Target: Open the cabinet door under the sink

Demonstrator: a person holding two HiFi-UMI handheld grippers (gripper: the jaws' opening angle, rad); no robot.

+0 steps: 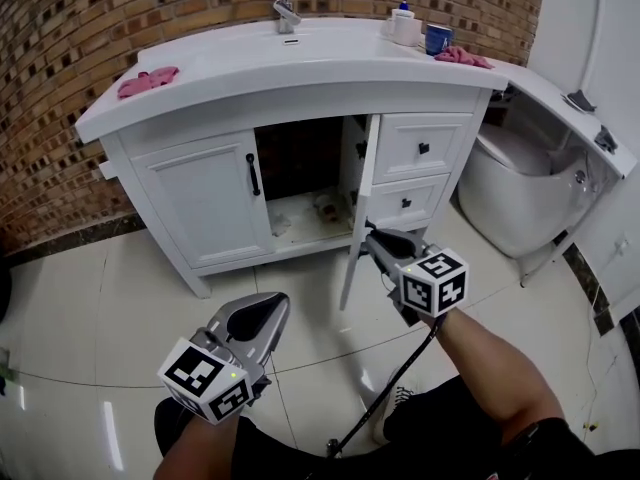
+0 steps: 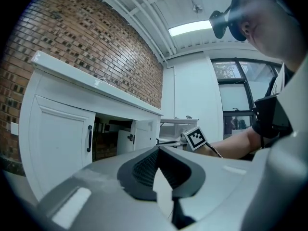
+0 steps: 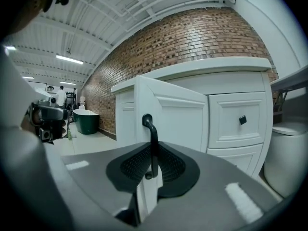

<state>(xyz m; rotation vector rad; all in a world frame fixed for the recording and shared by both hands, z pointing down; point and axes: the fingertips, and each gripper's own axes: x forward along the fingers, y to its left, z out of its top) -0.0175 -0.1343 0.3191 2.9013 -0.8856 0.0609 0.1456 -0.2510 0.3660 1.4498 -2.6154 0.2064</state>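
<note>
The cabinet door [image 1: 357, 203] under the sink stands open, edge-on and angled out from the white vanity, so the dark inside shows. The right tool [image 1: 371, 234] is clamped on the door's black handle [image 3: 151, 137], which runs upright between its pads. The neighbouring left door [image 1: 205, 208] is closed. The left tool [image 1: 274, 309] hangs low over the tiled floor [image 1: 90, 308], well apart from the cabinet, with its jaws together on nothing. Up on the counter [image 1: 300, 63] lie two pink cloths [image 1: 147, 81], one at each end.
</note>
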